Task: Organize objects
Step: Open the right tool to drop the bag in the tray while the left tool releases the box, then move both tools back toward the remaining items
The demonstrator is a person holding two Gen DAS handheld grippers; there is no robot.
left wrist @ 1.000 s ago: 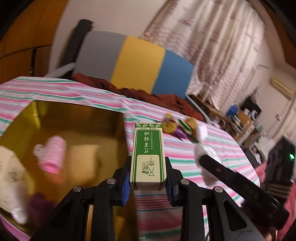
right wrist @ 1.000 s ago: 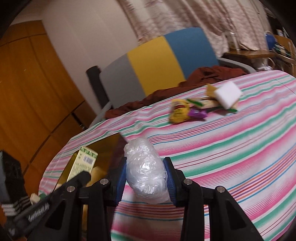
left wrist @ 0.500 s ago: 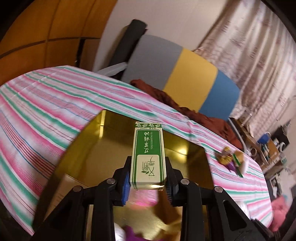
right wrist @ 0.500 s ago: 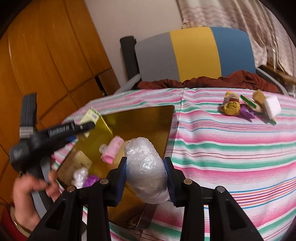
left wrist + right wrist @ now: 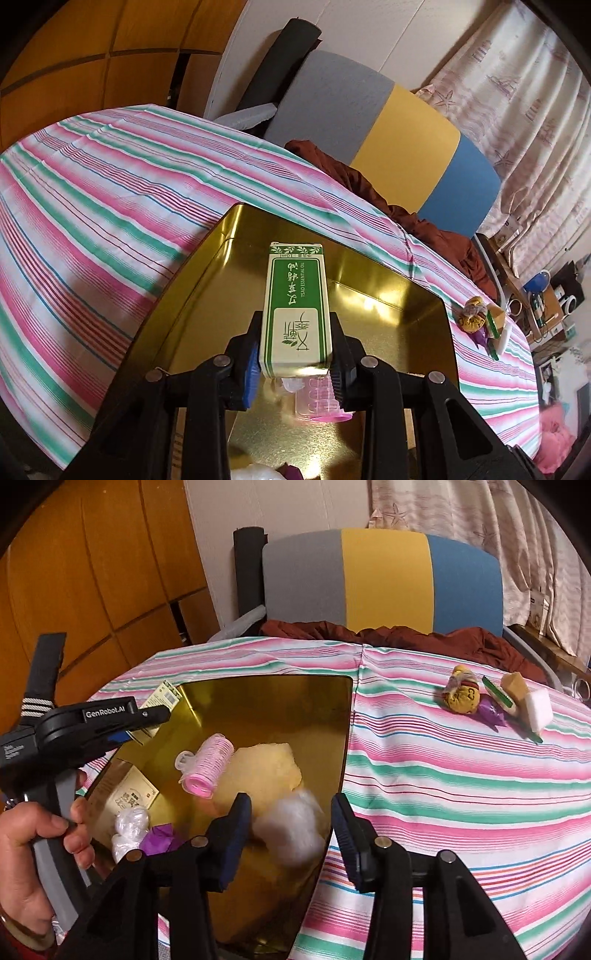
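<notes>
A gold tin (image 5: 332, 701) on a striped tablecloth (image 5: 443, 775) anchors the scene. The left gripper (image 5: 295, 360) hangs over the tin, its jaws clenched on a green-and-cream box (image 5: 295, 306) printed "Tsao Essential Oil", held upright above the tin's floor. The right gripper (image 5: 291, 840) is poised over the tin's near corner, jaws released and spread wide, nothing between them. Just beyond its fingertips a white plastic-wrapped bundle (image 5: 291, 829) lies inside the tin, resting against a yellow sponge (image 5: 266, 771). Also in the tin: a pink hair roller (image 5: 208, 766) touching the sponge's left side, a beige carton (image 5: 129, 797) at the tin's left wall, and, at the near-left corner, a small white wrapped lump (image 5: 127, 827) beside a purple scrap (image 5: 159, 840). Well to the tin's right, out on the cloth, a cluster waits: a yellow pouch (image 5: 461, 694), a purple wrapper (image 5: 491, 709), a green comb (image 5: 496, 694), a tan block (image 5: 515, 686) and a white sponge (image 5: 537, 710), all touching or nearly so. Behind the tin stands a chair (image 5: 384, 579) with grey, yellow and blue panels, a rust-brown cloth (image 5: 406, 635) draped at its base.
</notes>
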